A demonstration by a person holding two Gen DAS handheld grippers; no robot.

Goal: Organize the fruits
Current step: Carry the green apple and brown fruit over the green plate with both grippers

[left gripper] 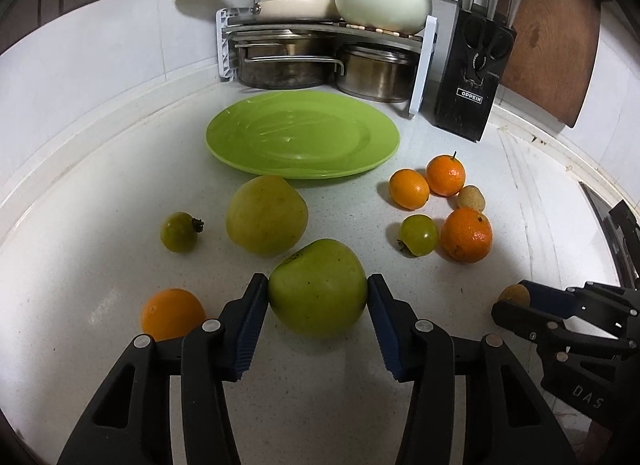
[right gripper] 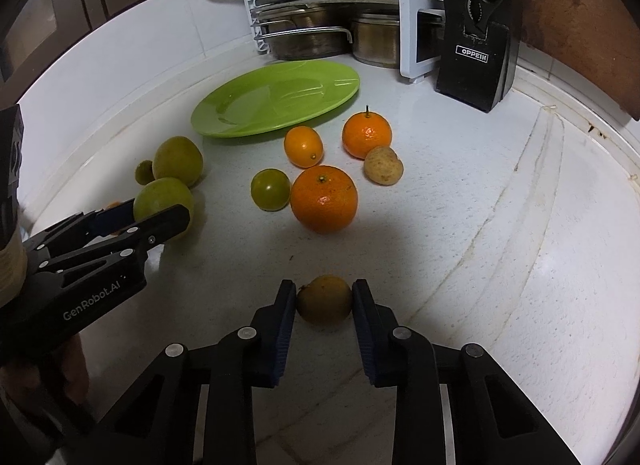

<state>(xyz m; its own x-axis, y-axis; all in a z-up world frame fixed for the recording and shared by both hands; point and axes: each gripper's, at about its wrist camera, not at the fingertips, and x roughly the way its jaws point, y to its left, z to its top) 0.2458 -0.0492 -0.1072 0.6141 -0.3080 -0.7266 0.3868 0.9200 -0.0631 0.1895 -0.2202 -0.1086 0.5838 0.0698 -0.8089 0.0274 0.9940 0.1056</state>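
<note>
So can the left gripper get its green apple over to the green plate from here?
Probably yes. The left gripper grips the green apple; only the yellow-green apple lies ahead, left of the straight line to the green plate.

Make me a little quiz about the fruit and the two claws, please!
1. True or false: the green plate already has fruit on it.
2. What is the left claw closed on? A) an orange B) the green apple C) a knife
3. Fill in: the right claw grips a small ____ fruit.

Key:
1. False; the plate is bare, and all the fruit sits on the counter.
2. B.
3. Brownish; its pads touch both sides of it.
</note>
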